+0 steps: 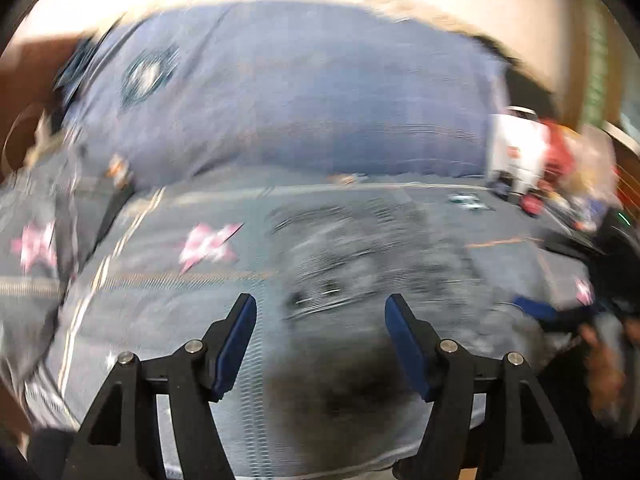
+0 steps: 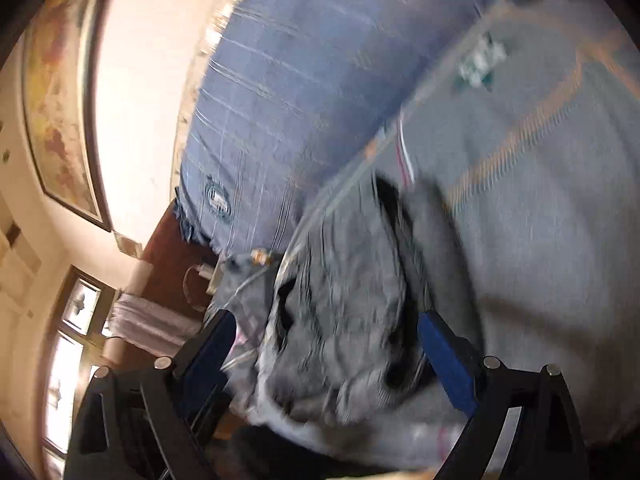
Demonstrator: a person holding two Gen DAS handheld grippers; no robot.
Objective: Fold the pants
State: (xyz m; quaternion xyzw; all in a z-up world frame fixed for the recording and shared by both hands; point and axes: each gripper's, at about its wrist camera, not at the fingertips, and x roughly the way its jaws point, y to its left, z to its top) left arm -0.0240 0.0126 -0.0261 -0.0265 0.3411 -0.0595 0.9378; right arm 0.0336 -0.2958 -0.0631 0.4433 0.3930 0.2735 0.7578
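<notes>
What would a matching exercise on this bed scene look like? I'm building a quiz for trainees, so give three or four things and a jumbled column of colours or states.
Things:
1. crumpled grey fabric pants
2. blue checked cloth with a round emblem
3. grey bedspread with pink flower prints
4. left gripper

States:
A. jaws apart, nothing between the pads
B. bunched in a heap near the bed edge
C. draped behind the bed surface, against the pale wall
D. spread flat under the pants

Pairs: 1-B, 2-C, 3-D, 4-A
</notes>
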